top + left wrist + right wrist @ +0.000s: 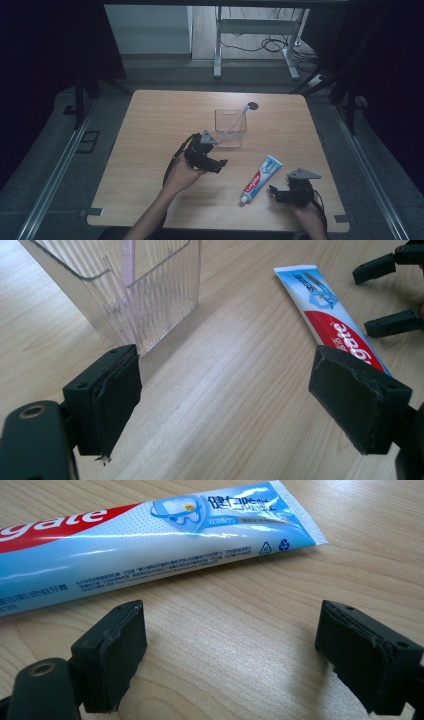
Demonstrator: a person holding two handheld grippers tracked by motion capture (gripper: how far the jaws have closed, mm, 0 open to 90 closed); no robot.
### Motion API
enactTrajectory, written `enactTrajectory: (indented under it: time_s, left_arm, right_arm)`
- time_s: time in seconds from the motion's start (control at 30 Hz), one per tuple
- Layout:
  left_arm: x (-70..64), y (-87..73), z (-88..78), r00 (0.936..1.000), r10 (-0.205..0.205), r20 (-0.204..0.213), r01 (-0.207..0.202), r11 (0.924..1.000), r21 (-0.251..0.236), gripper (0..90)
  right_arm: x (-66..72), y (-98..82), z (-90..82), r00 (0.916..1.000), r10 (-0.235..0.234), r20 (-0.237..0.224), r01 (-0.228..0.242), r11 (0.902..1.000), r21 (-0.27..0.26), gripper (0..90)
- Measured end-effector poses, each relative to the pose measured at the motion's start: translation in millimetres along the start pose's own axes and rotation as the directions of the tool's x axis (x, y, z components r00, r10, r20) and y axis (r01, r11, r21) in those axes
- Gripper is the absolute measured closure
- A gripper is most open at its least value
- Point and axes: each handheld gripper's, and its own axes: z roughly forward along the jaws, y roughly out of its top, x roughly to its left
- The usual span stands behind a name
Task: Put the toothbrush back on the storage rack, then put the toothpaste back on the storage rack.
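Observation:
A clear ribbed plastic holder (230,129) stands at the middle of the wooden table (160,125), with a pink toothbrush (238,119) leaning in it. A white, blue and red toothpaste tube (261,179) lies flat to its front right. My left gripper (219,165) is open just in front of the holder, nothing between its jaws. In the left gripper view (225,400) the holder (150,295) and toothbrush (128,265) are ahead left, the tube (335,325) ahead right. My right gripper (274,194) is open beside the tube, whose side (150,545) lies just past the open jaws (230,655).
A small black round spot (253,105) marks the table's far side behind the holder. The right gripper's two black fingers (390,322) appear at the top right of the left gripper view. Beyond the table stands a metal frame (250,30) with cables on the floor.

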Motion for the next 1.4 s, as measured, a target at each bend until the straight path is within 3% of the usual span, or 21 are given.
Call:
enactTrajectory:
  time_s: [0.57,1.4]
  left_arm:
    - [-3.1,-29.6,-1.5,0.9997,-0.023,0.012,0.023,0.9997,0.006,14.0]
    - [-8.2,-88.3,5.7,0.9998,0.0,0.021,0.0,0.9997,0.024,14.2]
  right_arm:
    - [0.0,0.0,0.1,1.0,0.001,0.0,-0.001,1.0,0.0,12.8]
    - [-0.1,0.0,0.0,1.0,-0.001,0.0,0.001,1.0,0.0,13.1]
